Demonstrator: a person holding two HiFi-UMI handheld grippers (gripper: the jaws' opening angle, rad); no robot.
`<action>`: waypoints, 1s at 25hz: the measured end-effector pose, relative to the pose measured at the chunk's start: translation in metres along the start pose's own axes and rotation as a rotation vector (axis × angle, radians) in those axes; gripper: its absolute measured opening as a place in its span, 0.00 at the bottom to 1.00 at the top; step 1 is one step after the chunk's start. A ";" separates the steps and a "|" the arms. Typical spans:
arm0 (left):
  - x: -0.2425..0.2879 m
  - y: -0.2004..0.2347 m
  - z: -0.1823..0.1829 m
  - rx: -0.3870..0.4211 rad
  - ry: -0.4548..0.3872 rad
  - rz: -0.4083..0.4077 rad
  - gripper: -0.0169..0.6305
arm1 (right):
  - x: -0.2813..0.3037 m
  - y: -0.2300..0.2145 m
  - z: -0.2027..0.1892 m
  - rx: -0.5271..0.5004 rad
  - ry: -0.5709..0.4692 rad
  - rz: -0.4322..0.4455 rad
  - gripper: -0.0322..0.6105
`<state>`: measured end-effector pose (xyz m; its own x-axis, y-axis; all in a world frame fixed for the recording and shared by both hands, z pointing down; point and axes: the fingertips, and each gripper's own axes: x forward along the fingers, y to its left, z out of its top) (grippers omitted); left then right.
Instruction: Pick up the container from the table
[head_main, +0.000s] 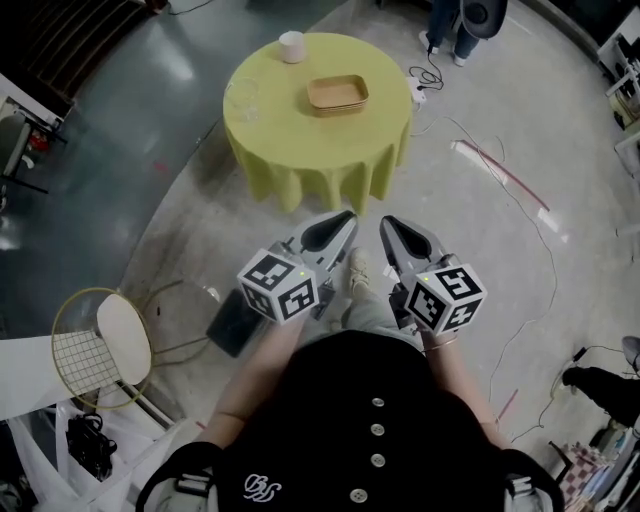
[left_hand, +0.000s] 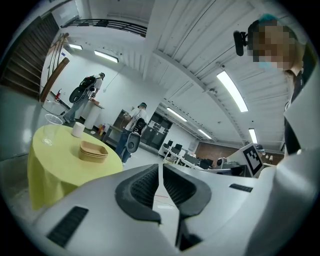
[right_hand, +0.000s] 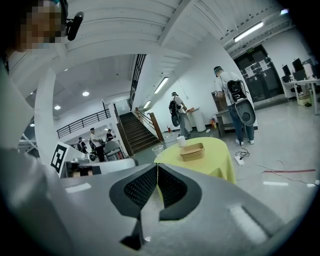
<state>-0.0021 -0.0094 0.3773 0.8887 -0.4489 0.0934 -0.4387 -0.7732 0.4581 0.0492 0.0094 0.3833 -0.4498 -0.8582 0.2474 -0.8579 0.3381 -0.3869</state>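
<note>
A stack of tan rectangular containers (head_main: 337, 94) lies on a round table with a yellow-green cloth (head_main: 290, 135), some way ahead of me. The same containers (left_hand: 93, 151) show at the left of the left gripper view, and the containers (right_hand: 192, 151) sit mid-frame in the right gripper view. A white cup (head_main: 291, 46) stands at the table's far edge and a clear plastic cup (head_main: 242, 97) at its left. My left gripper (head_main: 346, 218) and right gripper (head_main: 388, 222) are held side by side in front of my body, short of the table. Both are shut with nothing in them.
A wire chair with a white seat (head_main: 105, 342) stands at my left, a dark flat object (head_main: 233, 322) on the floor beside it. Cables and a power strip (head_main: 420, 88) trail across the concrete floor right of the table. People stand at the far side (right_hand: 231, 104).
</note>
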 end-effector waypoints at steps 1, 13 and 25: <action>0.007 0.006 0.005 0.000 -0.003 0.005 0.08 | 0.007 -0.005 0.005 0.000 0.001 0.005 0.06; 0.085 0.063 0.056 0.011 -0.050 0.075 0.08 | 0.077 -0.070 0.062 -0.020 0.021 0.084 0.06; 0.135 0.107 0.083 -0.003 -0.095 0.151 0.08 | 0.128 -0.116 0.096 -0.030 0.042 0.154 0.06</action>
<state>0.0597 -0.1892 0.3658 0.7962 -0.6001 0.0772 -0.5655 -0.6926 0.4477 0.1154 -0.1769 0.3744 -0.5859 -0.7788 0.2243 -0.7849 0.4764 -0.3961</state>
